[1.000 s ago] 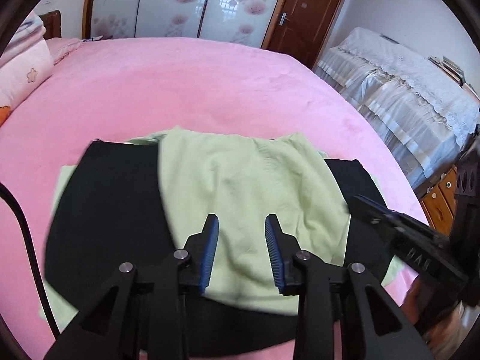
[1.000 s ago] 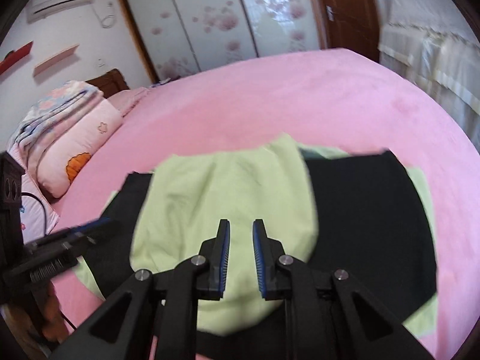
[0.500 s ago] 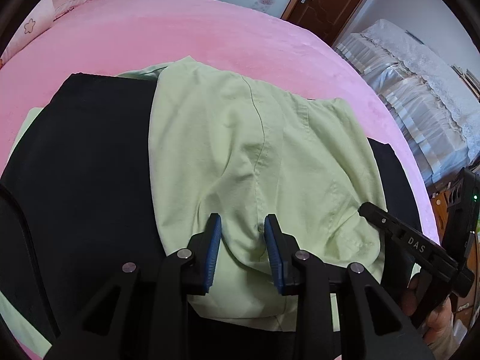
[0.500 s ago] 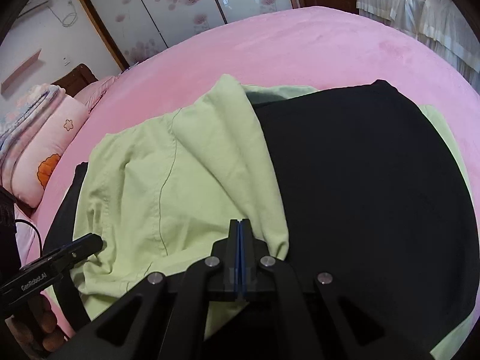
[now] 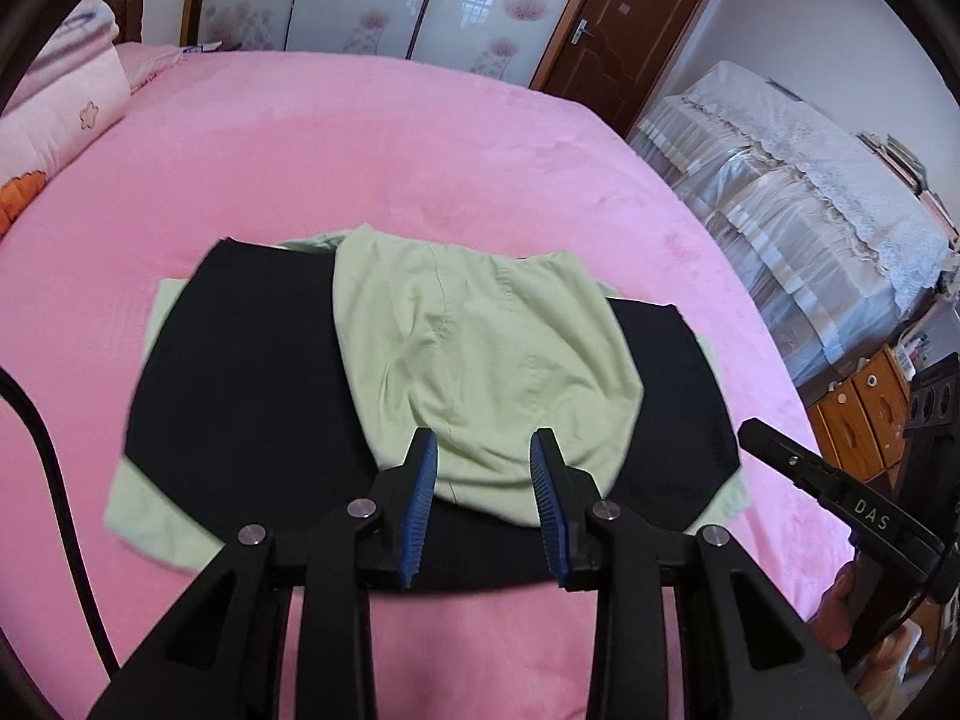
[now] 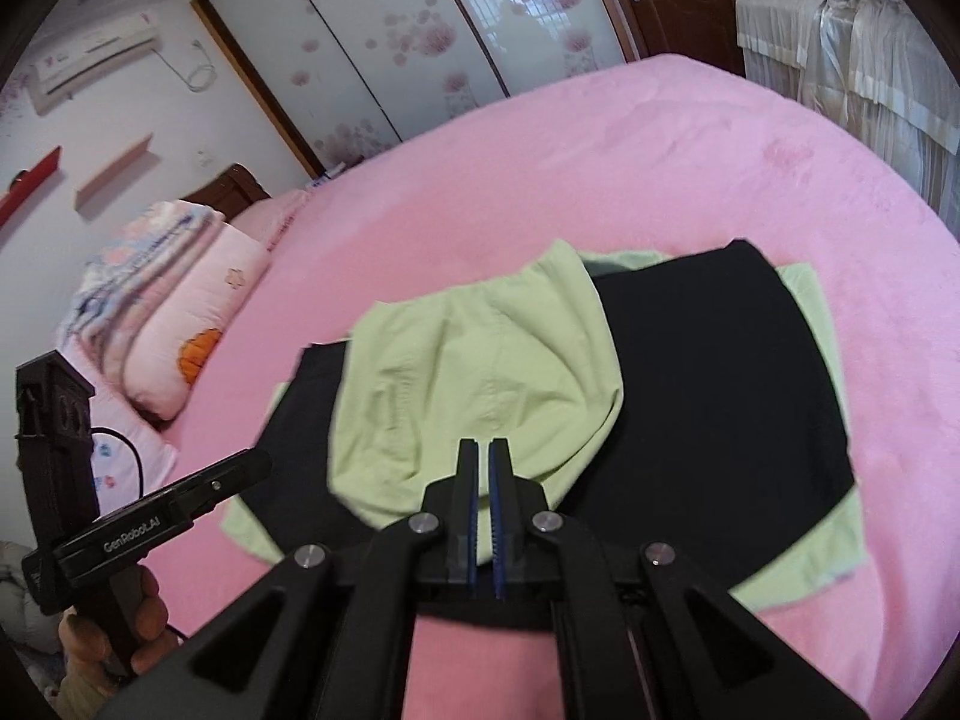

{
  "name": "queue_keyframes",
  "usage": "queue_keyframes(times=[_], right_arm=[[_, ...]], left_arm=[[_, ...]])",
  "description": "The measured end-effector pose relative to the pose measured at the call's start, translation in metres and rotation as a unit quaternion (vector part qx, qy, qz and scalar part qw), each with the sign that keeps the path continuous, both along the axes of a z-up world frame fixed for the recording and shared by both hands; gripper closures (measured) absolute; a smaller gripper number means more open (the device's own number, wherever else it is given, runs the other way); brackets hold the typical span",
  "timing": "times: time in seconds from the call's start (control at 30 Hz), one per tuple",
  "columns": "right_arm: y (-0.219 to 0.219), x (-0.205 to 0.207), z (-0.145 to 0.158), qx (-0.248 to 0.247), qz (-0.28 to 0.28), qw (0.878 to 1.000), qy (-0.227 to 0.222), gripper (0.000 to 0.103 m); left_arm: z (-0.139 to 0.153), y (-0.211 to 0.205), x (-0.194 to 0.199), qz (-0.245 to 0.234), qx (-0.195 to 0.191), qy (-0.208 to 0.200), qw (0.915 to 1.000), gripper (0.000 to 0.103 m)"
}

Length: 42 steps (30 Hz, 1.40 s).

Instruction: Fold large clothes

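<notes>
Soft pale-green garment lies rumpled over flat black cloth.

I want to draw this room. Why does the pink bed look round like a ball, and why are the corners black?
Both wrist views use a fisheye lens: it bulges the pink bed and leaves dark rims at the corners. In the left wrist view the green garment has slightly smeared edges; in the right wrist view the wardrobe doors curve.

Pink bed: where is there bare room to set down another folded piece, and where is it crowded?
Free: the wide pink bed beyond the light green garment, toward the floral sliding doors, and the near strip below the black garment. Crowded: the middle, where both garments are stacked, and the side with the pillows.
</notes>
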State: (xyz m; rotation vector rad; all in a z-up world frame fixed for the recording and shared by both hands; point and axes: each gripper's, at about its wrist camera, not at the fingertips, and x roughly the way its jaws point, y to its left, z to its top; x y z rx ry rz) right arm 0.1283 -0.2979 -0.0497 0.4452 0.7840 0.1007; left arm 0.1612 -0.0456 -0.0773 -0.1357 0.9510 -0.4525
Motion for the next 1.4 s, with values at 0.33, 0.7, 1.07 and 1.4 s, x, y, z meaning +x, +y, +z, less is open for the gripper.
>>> queue_keyframes(times=[0.33, 0.7, 1.07, 1.4], right_arm=[[0.029, -0.105, 0.07, -0.064, 0.015, 0.996, -0.065, 0.065], [0.077, -0.102, 0.005, -0.163, 0.015, 0.984, -0.066, 0.063], [0.099, -0.05, -0.049, -0.137, 0.044, 0.989, -0.033, 0.063], [0.099, 0.005, -0.074, -0.114, 0.033, 0.992, -0.028, 0.063]], left_arm=[[0.055, 0.056, -0.091, 0.015, 0.022, -0.021, 0.9994, 0.051], [-0.048, 0.121, -0.082, 0.093, 0.001, 0.069, 0.9933, 0.048], [-0.142, 0.165, -0.02, 0.175, -0.1, 0.109, 0.9735, 0.048], [-0.174, 0.166, 0.031, 0.196, -0.187, 0.087, 0.9587, 0.048]])
